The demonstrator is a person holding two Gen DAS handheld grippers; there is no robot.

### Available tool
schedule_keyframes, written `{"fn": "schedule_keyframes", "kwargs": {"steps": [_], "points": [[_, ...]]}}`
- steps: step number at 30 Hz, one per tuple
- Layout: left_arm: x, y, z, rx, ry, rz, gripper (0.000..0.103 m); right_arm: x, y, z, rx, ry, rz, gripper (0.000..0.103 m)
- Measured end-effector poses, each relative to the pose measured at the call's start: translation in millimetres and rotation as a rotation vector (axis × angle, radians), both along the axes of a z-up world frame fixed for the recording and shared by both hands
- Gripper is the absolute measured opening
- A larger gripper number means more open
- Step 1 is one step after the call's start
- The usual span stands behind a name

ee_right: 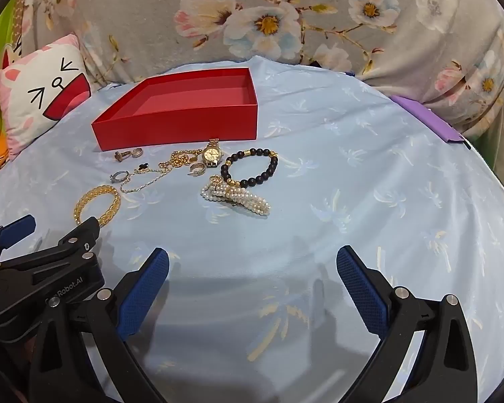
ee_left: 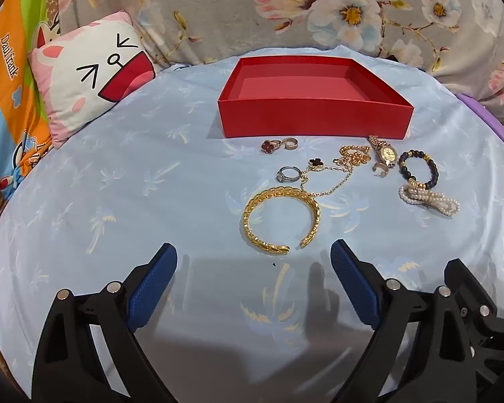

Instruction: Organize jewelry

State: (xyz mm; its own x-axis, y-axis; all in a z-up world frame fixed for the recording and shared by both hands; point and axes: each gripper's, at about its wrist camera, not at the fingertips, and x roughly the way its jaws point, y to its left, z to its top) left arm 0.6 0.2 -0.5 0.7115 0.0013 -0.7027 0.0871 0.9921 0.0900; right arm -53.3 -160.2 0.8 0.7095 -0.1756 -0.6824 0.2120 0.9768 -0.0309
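An empty red box [ee_left: 314, 119] [ee_right: 178, 124] stands on the light blue sheet. Jewelry lies in front of it: a gold cuff bangle [ee_left: 280, 220] [ee_right: 97, 205], a gold chain necklace [ee_left: 347, 161] [ee_right: 171, 164], a gold watch [ee_left: 384, 152] [ee_right: 212, 154], a black bead bracelet [ee_left: 418, 169] [ee_right: 250, 167], a pearl bracelet [ee_left: 430, 198] [ee_right: 235, 198] and several rings [ee_left: 279, 144] [ee_right: 127, 154]. My left gripper [ee_left: 253, 258] is open and empty, just short of the bangle. My right gripper [ee_right: 252, 262] is open and empty, near side of the pearl bracelet.
A cartoon-face pillow [ee_left: 90, 70] [ee_right: 40, 90] lies at the far left. A floral blanket [ee_left: 319, 6] is bunched behind the box. A purple flat item [ee_right: 426, 117] lies at the far right edge. The left gripper's body [ee_right: 43, 268] shows at the right view's lower left.
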Motion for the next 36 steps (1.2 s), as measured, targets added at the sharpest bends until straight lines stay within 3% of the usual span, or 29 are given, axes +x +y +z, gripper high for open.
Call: {"fn": "schedule_keyframes", "kwargs": {"steps": [36], "points": [[-0.5,-1.3,-1.9,-0.006,0.003,-0.007,0.086,0.3,1.5,1.7,-0.004,-0.001,-0.004,0.098]]}}
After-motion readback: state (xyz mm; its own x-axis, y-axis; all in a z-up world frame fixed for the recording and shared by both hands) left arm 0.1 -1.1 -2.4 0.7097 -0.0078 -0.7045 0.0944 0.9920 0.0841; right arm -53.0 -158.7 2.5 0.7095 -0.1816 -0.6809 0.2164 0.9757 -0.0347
